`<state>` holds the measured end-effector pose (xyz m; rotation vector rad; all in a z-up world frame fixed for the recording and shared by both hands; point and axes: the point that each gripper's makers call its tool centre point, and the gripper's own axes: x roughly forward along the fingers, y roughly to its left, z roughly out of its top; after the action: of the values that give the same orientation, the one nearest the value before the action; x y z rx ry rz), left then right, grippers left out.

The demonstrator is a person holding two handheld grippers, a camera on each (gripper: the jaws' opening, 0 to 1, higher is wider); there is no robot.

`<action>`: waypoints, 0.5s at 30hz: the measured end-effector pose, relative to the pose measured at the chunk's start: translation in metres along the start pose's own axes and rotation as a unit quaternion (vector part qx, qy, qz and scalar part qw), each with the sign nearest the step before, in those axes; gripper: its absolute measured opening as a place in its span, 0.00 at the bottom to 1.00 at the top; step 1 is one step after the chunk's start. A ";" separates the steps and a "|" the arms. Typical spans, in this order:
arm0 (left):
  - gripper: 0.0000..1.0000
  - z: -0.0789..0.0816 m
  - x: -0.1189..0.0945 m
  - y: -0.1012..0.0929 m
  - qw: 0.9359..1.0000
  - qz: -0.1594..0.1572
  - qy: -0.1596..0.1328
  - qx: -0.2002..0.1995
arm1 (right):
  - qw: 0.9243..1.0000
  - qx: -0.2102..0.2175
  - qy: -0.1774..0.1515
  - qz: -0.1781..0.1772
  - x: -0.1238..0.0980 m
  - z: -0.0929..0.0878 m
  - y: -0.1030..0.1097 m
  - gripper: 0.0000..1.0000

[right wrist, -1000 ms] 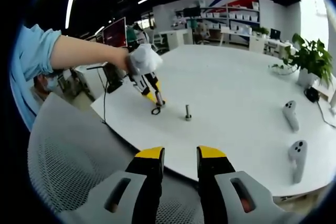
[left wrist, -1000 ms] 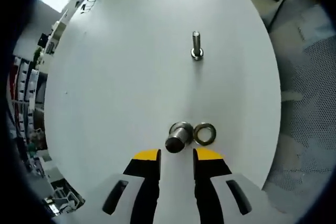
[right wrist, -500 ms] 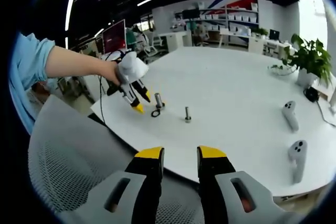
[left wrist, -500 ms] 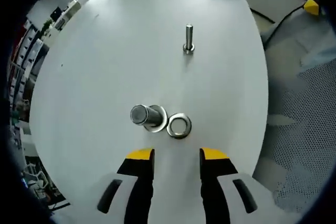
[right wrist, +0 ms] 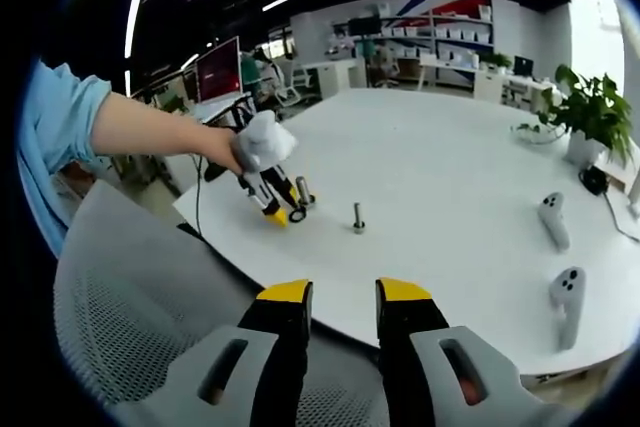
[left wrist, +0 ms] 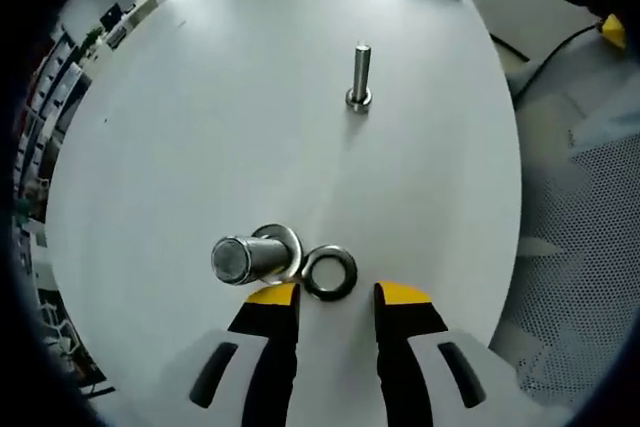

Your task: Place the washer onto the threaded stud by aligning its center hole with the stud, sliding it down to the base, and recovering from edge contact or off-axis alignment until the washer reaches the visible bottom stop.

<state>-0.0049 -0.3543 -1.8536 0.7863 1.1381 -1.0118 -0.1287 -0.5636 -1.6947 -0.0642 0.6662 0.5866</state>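
Both claws gape — left claw (left wrist: 335, 295) now nearer washer (left wrist: 329, 273), beside stud (left wrist: 250, 258).

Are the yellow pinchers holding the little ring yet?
No, nothing is held. The left tool is open just short of the washer, which lies flat on the table beside a stud. The right tool is open too.

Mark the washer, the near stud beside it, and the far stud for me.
washer (left wrist: 329, 273): left gripper view, on its flat ring face.
near stud (left wrist: 240, 259): left gripper view, on its round top end.
far stud (left wrist: 360, 69): left gripper view, midway up its shaft.
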 end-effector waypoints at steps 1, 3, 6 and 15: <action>0.28 0.001 -0.002 0.000 1.000 0.000 0.000 -0.003 | 1.000 0.000 0.000 0.000 0.000 0.000 0.000 0.27; 0.28 0.001 -0.002 0.000 1.000 0.000 -0.003 -0.004 | 1.000 0.000 0.000 0.000 0.000 0.000 0.000 0.27; 0.28 0.001 -0.002 0.000 1.000 0.001 -0.006 -0.004 | 1.000 0.000 0.001 0.000 0.000 0.000 0.000 0.27; 0.28 0.008 0.001 0.002 0.999 0.003 -0.029 -0.013 | 1.000 0.000 0.002 0.000 0.001 0.000 0.000 0.27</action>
<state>-0.0004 -0.3611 -1.8523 0.7337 1.0962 -1.0064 -0.1284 -0.5633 -1.6950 -0.0657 0.6693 0.5874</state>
